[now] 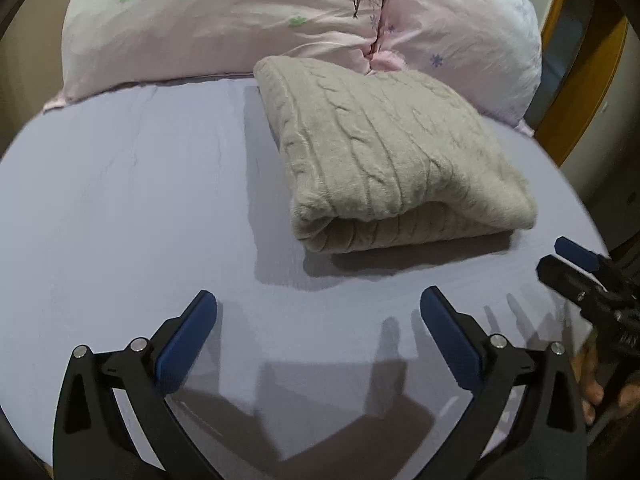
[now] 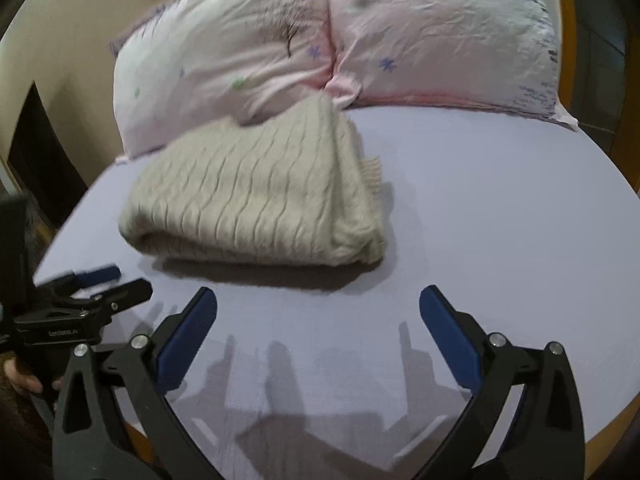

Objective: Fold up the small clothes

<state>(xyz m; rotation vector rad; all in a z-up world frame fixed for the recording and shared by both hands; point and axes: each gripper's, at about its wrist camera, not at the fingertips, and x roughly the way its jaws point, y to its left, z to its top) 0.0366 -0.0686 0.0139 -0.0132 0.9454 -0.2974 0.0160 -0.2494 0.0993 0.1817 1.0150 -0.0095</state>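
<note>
A beige cable-knit sweater (image 1: pixel 384 156) lies folded into a thick rectangle on the lavender bed sheet (image 1: pixel 120 200); it also shows in the right wrist view (image 2: pixel 256 200). My left gripper (image 1: pixel 318 300) is open and empty, held above the sheet in front of the sweater's near fold. My right gripper (image 2: pixel 318 298) is open and empty, also short of the sweater. The right gripper shows at the right edge of the left wrist view (image 1: pixel 576 264). The left gripper shows at the left edge of the right wrist view (image 2: pixel 104 280).
Two pink flowered pillows (image 1: pixel 248 20) lie behind the sweater against the headboard, also in the right wrist view (image 2: pixel 440 36). A wooden bed frame (image 1: pixel 588 80) runs along the right. The sheet (image 2: pixel 500 220) stretches to the right of the sweater.
</note>
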